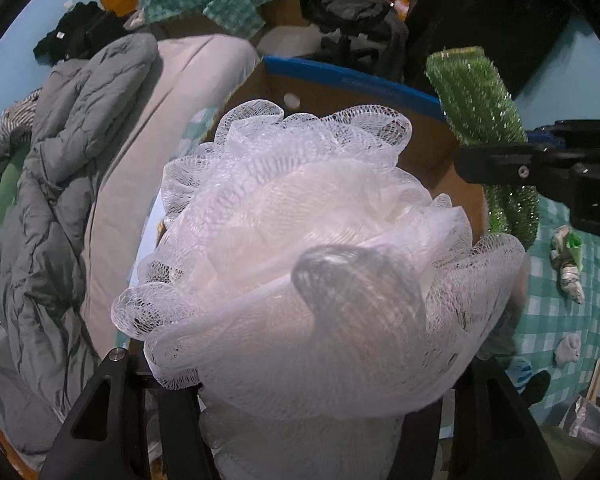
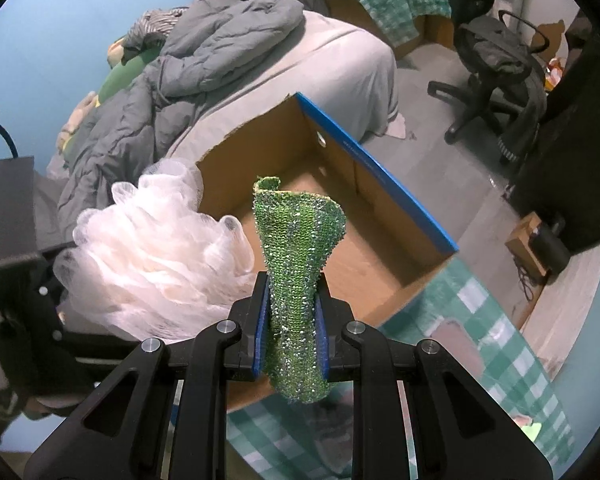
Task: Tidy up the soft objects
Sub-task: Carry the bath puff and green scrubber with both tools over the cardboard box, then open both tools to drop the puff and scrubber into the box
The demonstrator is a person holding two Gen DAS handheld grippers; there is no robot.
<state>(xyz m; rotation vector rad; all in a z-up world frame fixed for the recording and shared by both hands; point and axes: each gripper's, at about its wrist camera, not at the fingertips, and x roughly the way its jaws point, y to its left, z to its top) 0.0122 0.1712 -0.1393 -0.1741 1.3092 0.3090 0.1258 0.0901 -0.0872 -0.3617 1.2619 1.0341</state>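
Two hand-held grippers, each carrying one soft thing. Nearest, the right hand-held gripper is clamped on one sparkly green scrub cloth, which stands up between its blue pads. Just left of it, the left hand-held gripper has one white mesh bath pouf bulging between its fingers. Beyond both sits one open cardboard box with a blue rim, empty inside. Farther off, one bed bears a rumpled grey duvet.

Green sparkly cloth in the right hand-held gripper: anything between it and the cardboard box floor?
Nothing. In the right wrist view the green cloth hangs over the box's bare brown floor.
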